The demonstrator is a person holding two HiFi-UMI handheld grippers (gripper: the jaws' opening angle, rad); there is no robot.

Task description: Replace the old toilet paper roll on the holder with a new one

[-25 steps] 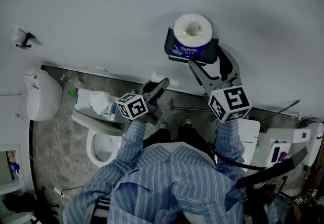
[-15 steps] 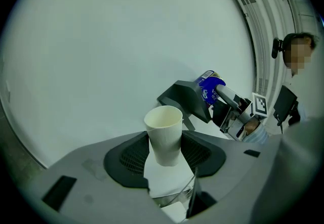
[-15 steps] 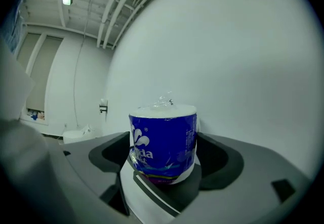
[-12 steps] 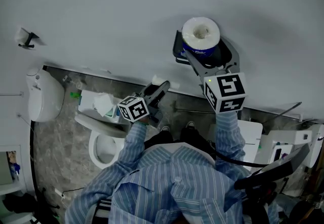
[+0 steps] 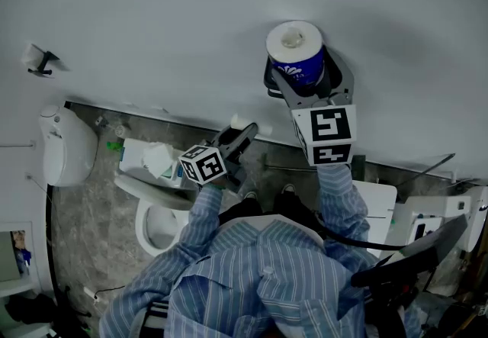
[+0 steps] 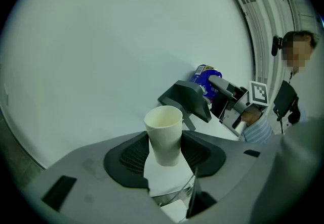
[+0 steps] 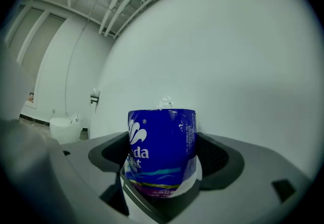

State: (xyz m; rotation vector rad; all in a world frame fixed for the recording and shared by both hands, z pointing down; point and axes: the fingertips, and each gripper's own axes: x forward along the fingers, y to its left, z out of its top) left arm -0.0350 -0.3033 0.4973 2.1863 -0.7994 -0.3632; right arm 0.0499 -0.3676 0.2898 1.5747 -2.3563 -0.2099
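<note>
The right gripper held the roll, still in its blue wrapper, upright and close to the wall. Its jaws had just been opening, yet the roll stood between them with a pad against each side and nothing under it. The roll's white end, with the core hole, faced the head camera. The left gripper was set back from the wall, to the left of the right one, and pointed at the wall. Its jaws pinched the tube, a bare cardboard core standing upright between the pads, with a scrap of white paper beneath it. The toilet stood on the floor at the foot of the wall.
</note>
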